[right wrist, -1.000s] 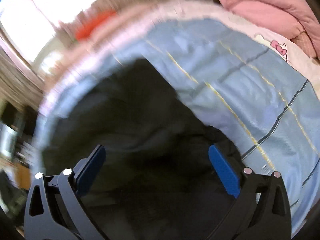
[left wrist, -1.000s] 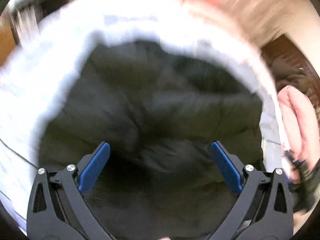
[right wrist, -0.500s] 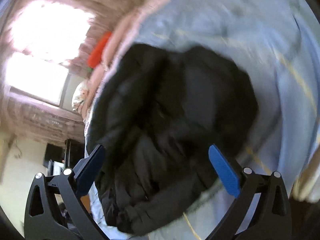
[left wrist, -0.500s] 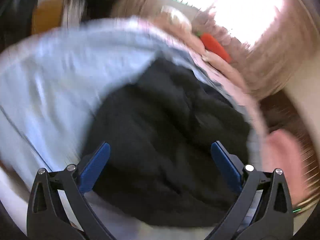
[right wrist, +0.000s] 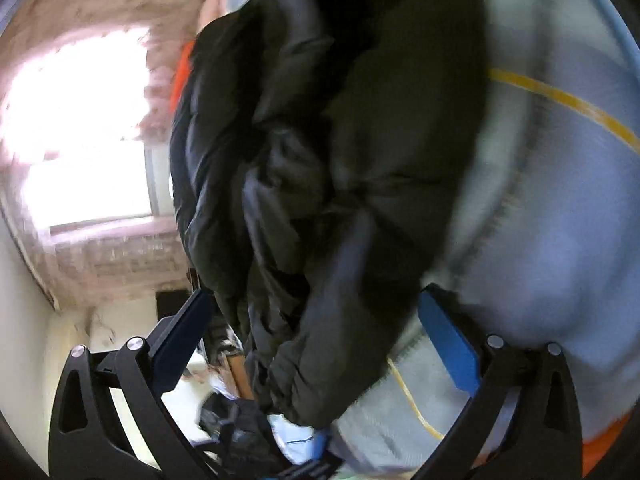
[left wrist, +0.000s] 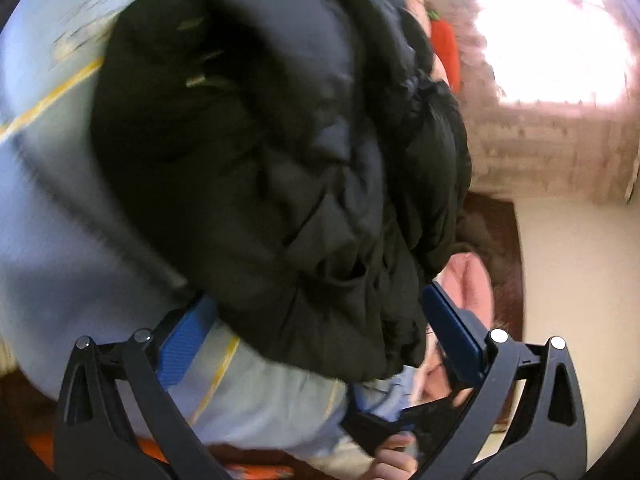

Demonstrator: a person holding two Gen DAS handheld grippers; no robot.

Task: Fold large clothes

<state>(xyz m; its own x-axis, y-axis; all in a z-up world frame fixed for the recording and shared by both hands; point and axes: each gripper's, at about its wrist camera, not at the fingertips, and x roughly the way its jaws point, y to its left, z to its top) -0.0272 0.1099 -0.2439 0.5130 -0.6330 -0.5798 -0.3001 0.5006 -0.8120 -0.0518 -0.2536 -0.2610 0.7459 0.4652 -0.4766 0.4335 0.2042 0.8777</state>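
The bulky black jacket [left wrist: 280, 168] blocks ahead; light blue bedsheet [left wrist: 52, 208] beside it lies bare.

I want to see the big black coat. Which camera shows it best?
The left wrist view shows the black coat best: its puffy bundled shape on the blue sheet is fairly sharp there. The right wrist view shows the coat too, but blurrier and cut off at the top.

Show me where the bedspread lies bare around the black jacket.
Left wrist view: bare blue bedspread left of the black jacket and below it. Right wrist view: bare right of it. Crowded toward the window: orange thing, pink bundle.
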